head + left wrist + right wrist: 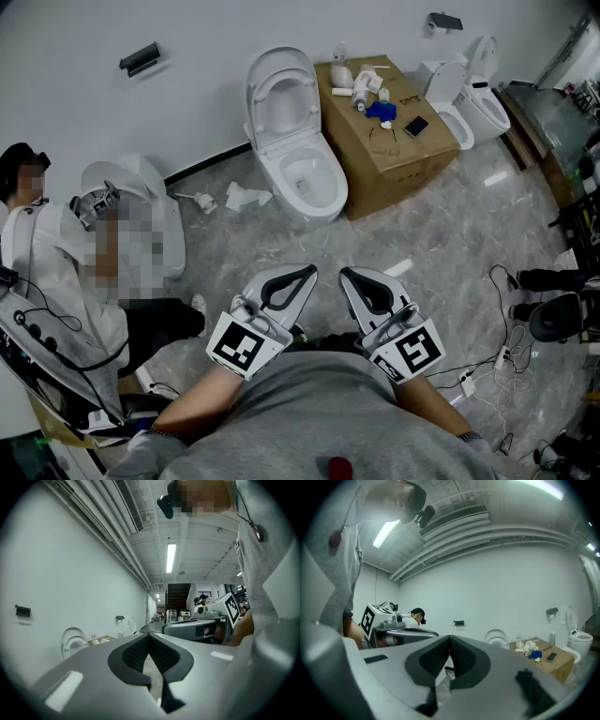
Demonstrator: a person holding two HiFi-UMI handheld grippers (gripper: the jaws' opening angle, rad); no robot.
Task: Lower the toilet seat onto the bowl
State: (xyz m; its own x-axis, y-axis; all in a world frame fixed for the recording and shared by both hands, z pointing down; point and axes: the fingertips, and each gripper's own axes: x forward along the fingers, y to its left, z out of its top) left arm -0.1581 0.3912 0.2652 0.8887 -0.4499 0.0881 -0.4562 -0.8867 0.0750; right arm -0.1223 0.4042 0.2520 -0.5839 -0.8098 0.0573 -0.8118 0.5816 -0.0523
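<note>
In the head view nothing is done yet: the seat (259, 112) is standing upright over the open bowl (337, 184), well ahead across a grey marble floor (450, 244), with a box (394, 155) just beside it and a white wall (206, 103) behind. The left claw (304, 273) and right claw (348, 274) are hovering near the person's body. In the left gripper view the left claw's jaws are pressing together on nothing, and in the right gripper view the right claw is likewise closed and empty, so approaching and lowering are both remaining.

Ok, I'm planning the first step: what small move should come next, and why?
Probably reach the left gripper forward toward the raised seat. The seat stands upright over the open bowl, and both grippers, the right gripper too, are shut, empty and well short of it.
</note>
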